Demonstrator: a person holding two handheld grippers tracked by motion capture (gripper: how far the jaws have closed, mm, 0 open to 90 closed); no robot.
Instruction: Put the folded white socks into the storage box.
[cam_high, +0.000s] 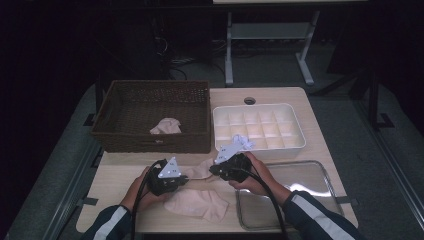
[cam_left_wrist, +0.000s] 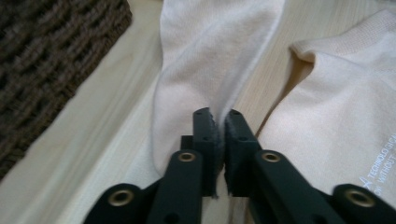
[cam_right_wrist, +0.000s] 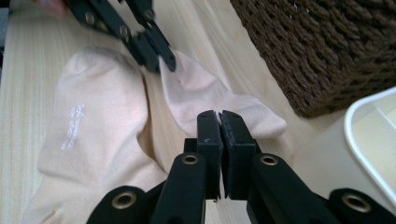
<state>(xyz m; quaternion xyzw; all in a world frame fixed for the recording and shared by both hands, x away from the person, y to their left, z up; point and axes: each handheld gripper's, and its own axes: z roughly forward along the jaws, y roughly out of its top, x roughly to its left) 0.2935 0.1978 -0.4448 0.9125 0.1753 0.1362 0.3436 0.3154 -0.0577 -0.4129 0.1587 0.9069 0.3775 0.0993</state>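
A pale cream sock lies stretched on the wooden table between my two grippers. My left gripper is shut on one end of it; in the left gripper view the fabric is pinched between the jaw tips. My right gripper is shut on the other end, its tips closed on the sock. The left gripper also appears at the top of the right gripper view. A second, peach sock lies flat beside the first one.
A brown woven basket stands at the back left with a pale sock inside. A white divided tray at the back right holds a white bundle. A clear tray lies at the front right.
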